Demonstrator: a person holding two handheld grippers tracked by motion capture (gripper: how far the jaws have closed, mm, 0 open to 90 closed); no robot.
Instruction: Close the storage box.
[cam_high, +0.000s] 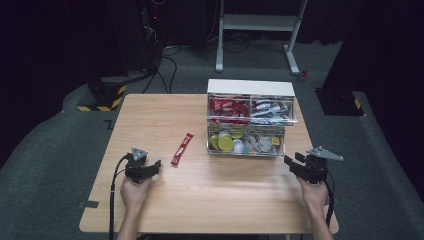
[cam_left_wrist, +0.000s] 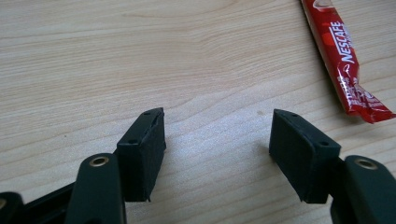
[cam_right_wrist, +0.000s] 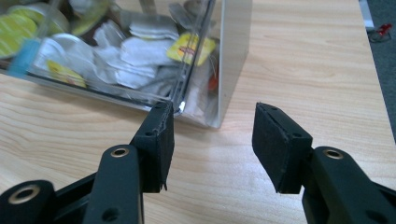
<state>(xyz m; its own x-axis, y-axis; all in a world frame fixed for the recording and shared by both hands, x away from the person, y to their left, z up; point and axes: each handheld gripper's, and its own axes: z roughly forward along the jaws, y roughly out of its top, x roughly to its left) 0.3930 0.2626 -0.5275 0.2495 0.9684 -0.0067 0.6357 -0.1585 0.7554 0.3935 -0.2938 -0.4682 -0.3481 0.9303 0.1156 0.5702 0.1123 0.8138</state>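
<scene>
a glossy red sachet with white lettering (cam_high: 182, 148) lies on a pale wood-grain table (cam_high: 210, 190); a clear plastic organiser with a white top (cam_high: 250, 87) shows red, white and yellow-green packets; both black grippers (cam_high: 150, 167) (cam_high: 292, 164) carry grey plates.

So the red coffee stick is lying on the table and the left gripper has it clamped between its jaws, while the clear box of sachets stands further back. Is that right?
Not quite. The left gripper is not clamped on the red coffee stick: its jaws stand open over bare wood, with the stick lying off to one side, as the left gripper view shows. The clear box does stand further back on the table.
</scene>
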